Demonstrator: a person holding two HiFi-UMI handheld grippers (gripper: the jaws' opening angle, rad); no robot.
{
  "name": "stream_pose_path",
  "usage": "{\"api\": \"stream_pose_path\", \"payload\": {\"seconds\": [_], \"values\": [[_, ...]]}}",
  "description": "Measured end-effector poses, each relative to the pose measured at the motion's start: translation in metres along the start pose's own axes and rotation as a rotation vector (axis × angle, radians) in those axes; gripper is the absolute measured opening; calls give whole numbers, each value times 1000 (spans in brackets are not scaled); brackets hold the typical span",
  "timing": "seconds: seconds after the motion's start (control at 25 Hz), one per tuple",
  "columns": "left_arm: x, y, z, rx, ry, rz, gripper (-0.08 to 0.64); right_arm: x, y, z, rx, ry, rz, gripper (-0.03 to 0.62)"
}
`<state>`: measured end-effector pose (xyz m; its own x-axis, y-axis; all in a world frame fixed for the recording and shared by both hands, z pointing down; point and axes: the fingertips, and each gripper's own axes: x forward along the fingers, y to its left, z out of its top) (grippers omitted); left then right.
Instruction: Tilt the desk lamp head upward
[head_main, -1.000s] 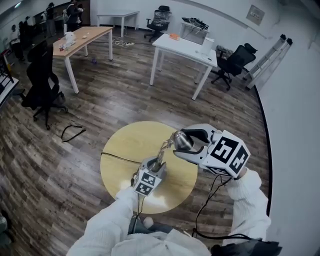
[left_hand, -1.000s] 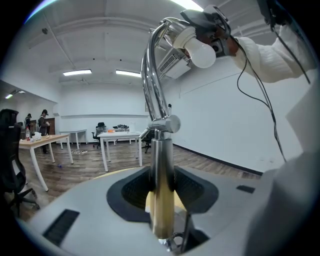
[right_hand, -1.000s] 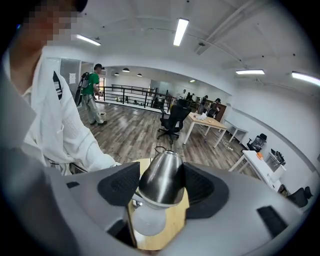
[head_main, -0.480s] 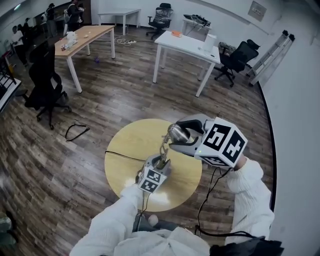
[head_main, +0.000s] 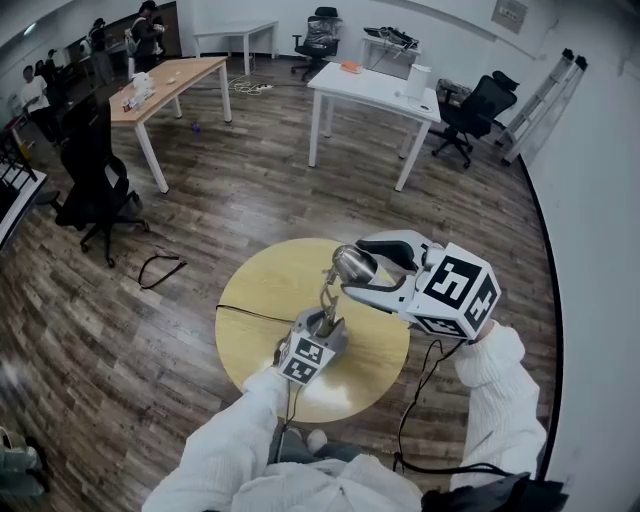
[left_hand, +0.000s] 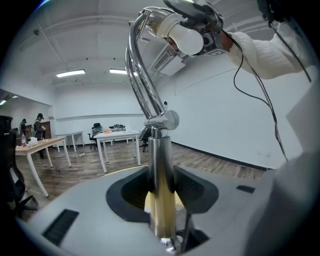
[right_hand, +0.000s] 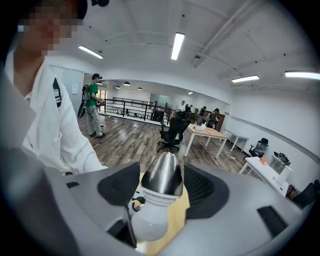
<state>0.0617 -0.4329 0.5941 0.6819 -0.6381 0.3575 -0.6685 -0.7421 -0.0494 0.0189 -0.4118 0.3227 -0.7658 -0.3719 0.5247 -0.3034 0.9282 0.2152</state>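
Note:
A chrome desk lamp stands on the round wooden table (head_main: 268, 290). Its bent neck (head_main: 327, 292) rises to the lamp head (head_main: 350, 262). My left gripper (head_main: 322, 322) is shut on the lamp's upright post (left_hand: 161, 185), which sits between its dark pads (left_hand: 131, 192). My right gripper (head_main: 360, 270) is shut on the lamp head (right_hand: 162, 172). The chrome cone is wedged between both pads, and the white bulb (right_hand: 148, 220) points toward the camera. From the left gripper view, the head and bulb (left_hand: 185, 37) show high overhead.
A thin black cable (head_main: 245, 316) runs across the table to the lamp. Another cable (head_main: 412, 400) hangs from my right gripper. Farther off stand a white table (head_main: 375, 95), a wooden desk (head_main: 165, 80), office chairs (head_main: 95, 185) and a ladder (head_main: 540, 90).
The right gripper and the lamp head have shifted slightly up and left in the head view. The left gripper stays clamped on the post.

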Motion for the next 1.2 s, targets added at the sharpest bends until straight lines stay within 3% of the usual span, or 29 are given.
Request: {"api": "stream_pose_path", "payload": {"seconds": [0.16,0.32,0.4,0.52,0.64,0.72,0.92,0.96,1.04,1.12,1.2], "values": [[-5,0,1,-2,4,19,138,-28,-3,7,37,-69,-39,279],[-20,4,2,-57,-24,38,140,-65,-8,6,112,-168,-120,279],[-31,6,5,-87,-49,48,146,-86,-16,-6,147,-205,-217,279],[-59,10,11,-138,-86,58,149,-123,-34,-39,218,-250,-435,279],[-93,10,13,-193,-116,83,149,-156,-41,-91,322,-267,-661,279],[-112,7,12,-202,-127,114,148,-162,-32,-132,379,-225,-761,278],[-146,-10,-2,-237,-133,181,147,-108,23,-218,502,-88,-788,266],[-149,-15,-5,-251,-134,183,147,-94,34,-229,526,-74,-794,230],[-152,-29,-11,-274,-129,174,146,-68,56,-246,569,-64,-811,37],[-153,-40,-18,-287,-111,175,135,-40,76,-255,619,-62,-792,32],[-156,-48,-23,-293,-92,200,10,-17,92,-263,679,-58,-766,21]]}}
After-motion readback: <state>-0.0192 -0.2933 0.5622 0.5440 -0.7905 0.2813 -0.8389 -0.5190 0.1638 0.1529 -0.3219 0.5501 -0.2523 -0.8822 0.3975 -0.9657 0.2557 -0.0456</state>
